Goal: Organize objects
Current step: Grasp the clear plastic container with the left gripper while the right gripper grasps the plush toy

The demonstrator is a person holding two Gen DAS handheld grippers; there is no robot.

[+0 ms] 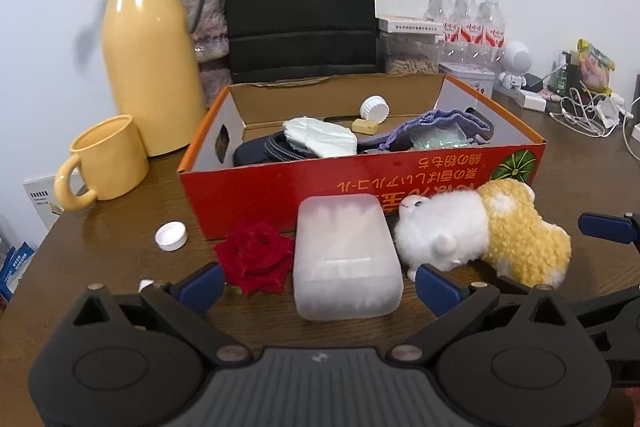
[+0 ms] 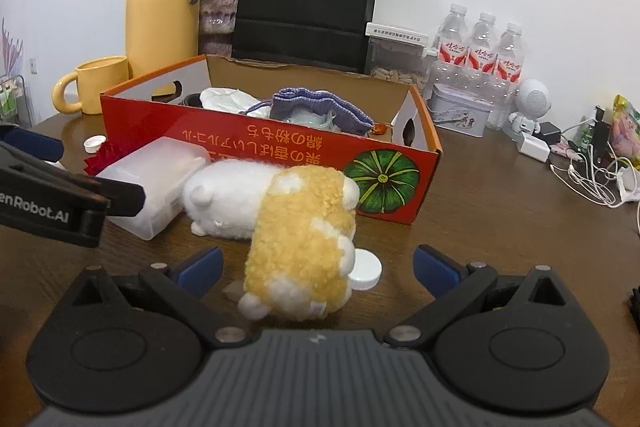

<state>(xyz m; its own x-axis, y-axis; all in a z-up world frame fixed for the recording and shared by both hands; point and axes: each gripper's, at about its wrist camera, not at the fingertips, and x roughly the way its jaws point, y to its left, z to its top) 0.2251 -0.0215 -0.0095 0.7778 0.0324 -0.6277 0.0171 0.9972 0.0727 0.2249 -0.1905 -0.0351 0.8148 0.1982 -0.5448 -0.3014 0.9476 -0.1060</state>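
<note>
Sorting looks roughly half done, judging by the orange cardboard box (image 1: 360, 183), which I take as the collecting bin: inside it already lie a crumpled white cloth (image 1: 320, 137), a purple knitted pouch (image 1: 448, 125), a dark zipped case (image 1: 264, 151), a small yellow block (image 1: 365, 126) and a white ribbed cap (image 1: 374, 109) against the box's far wall. Left over, all on the wooden table (image 1: 120, 255) in front of the box's printed near wall, are the frosted plastic case (image 1: 346, 259), touching or nearly touching that wall, the red fabric rose (image 1: 254, 257) just beside the case on the side away from the plush, the white-and-yellow plush toy (image 1: 480, 235) on the case's other side, and a white bottle cap (image 1: 171, 235) near the box's left front corner. A second white cap (image 2: 366, 269) sits against the plush on the side away from the box. My left gripper (image 1: 318, 281) is spread wide with the frosted case between its blue fingertips, not yet closed on it (so I read that as my next pick). My right gripper (image 2: 318, 267) is likewise spread, with the plush's yellow end lying between its fingers and nothing pinched. So at least five loose pieces remain before the table in front of the box is tidy.
</note>
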